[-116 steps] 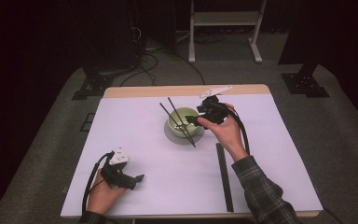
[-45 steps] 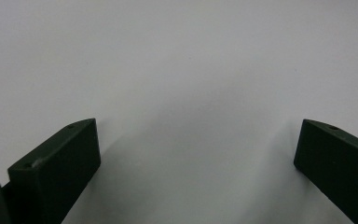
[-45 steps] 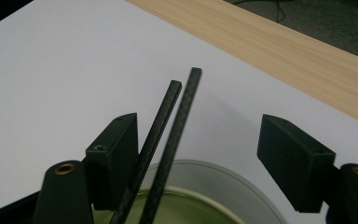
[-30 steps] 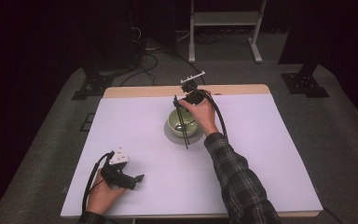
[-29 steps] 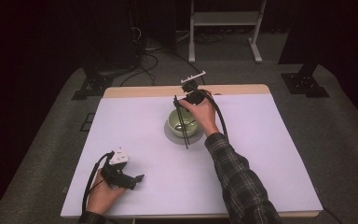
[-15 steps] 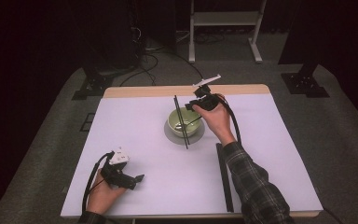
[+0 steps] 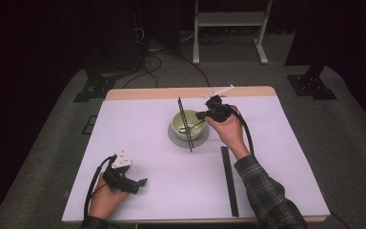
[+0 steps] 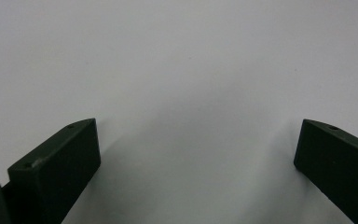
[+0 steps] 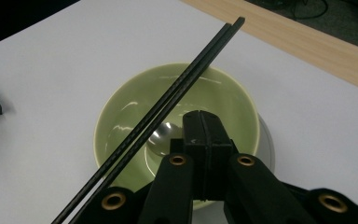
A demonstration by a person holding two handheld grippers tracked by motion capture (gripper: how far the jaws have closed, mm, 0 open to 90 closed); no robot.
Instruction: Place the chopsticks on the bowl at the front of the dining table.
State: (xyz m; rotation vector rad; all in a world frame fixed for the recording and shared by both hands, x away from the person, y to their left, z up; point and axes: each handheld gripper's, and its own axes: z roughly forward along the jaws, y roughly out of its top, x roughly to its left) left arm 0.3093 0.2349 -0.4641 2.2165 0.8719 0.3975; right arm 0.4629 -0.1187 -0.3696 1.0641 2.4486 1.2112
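High view, desk: we see a desk [image 7: 138, 138] with a pale lilac top and a wooden strip along its far edge.
High view, bowl: a green bowl [image 7: 187, 125] sits on a grey saucer [image 7: 174, 136] near the middle of the desk, a bit toward the far side.
High view, chopsticks: a pair of black chopsticks [image 7: 185, 125] lies across the top of the bowl, side by side.
High view, right hand-held gripper: our right hand-held gripper [image 7: 199, 115] is at the bowl's right rim, its tip over the bowl.
High view, black bar: a long black bar [image 7: 229, 180] lies flat on the desk, near our right sleeve.
High view, left hand-held gripper: our left hand-held gripper [image 7: 140, 182] rests near the desk's front left, well apart from the bowl.
Left gripper view, jaws: they stand wide apart with bare desk [image 8: 186, 70] between them.
Right gripper view, jaws: they have just closed and now press flat together. We see nothing between them.
Right gripper view, bowl: the bowl [image 9: 126, 121] is right under the tip, with something shiny [image 9: 161, 136] at its bottom that we cannot make out.
Right gripper view, chopsticks: the chopsticks [image 9: 168, 100] cross the bowl just beside the shut tip.
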